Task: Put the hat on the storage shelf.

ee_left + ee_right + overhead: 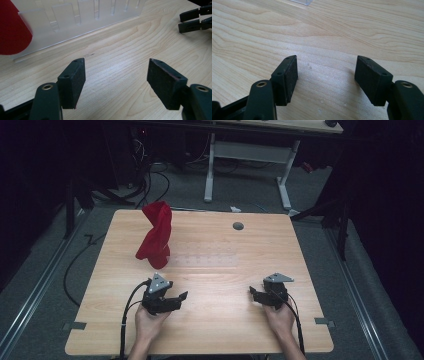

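Wooden table [210, 320] is bearing a clear plastic rack [202, 259] at centre, steadying a red cloth [156, 236] standing at ten o'clock. Left gripper [181, 298] and right gripper [252, 293] are idling nearside, jaws spread, empty, probably readying a reach.

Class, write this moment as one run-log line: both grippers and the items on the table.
left gripper: jaws open, empty | right gripper: jaws open, empty | red cloth: draped on clear plastic rack | wooden table

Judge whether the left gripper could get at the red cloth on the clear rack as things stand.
Probably yes. The left gripper is open and holds nothing, and only bare table lies between it and the red cloth, which stands draped over the end of the clear rack.
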Available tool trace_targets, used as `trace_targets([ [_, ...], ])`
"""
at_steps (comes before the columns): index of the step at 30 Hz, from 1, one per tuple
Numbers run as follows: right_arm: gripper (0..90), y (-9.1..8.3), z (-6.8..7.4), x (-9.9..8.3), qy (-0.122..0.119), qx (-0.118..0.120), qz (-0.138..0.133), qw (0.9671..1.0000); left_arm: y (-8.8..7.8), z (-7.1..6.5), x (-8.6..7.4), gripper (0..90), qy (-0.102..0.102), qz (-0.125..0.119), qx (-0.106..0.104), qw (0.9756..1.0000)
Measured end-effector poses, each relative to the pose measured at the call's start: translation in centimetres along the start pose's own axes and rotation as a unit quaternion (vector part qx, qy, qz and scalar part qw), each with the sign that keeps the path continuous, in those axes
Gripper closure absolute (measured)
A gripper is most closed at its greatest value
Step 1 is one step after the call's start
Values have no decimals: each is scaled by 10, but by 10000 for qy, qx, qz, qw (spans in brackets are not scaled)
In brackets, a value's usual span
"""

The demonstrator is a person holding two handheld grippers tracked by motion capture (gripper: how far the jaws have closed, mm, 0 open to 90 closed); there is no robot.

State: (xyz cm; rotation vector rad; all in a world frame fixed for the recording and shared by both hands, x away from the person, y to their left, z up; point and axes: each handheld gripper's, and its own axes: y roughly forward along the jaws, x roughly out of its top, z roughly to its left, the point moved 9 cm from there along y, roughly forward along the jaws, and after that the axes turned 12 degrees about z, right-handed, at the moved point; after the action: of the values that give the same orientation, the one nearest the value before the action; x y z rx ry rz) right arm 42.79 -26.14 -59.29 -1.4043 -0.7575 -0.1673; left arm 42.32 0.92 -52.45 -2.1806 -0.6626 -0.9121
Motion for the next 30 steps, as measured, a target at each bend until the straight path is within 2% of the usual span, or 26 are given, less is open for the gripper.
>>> trace_targets([
  [9, 353, 0, 0, 0, 13, 2, 6, 10000, 17, 4, -8, 314, 65, 107, 122, 9998],
  [14, 353, 0, 0, 0, -6, 1, 2, 10000, 26, 9, -12, 314, 111, 141, 260, 9995],
  [22, 352, 0, 0, 0, -5, 5, 4, 10000, 33, 17, -13, 316, 148, 121, 428, 9989],
  [30, 350, 0, 0, 0, -24, 6, 1, 10000, 41, 24, -20, 315, 275, 211, 638, 9974],
])
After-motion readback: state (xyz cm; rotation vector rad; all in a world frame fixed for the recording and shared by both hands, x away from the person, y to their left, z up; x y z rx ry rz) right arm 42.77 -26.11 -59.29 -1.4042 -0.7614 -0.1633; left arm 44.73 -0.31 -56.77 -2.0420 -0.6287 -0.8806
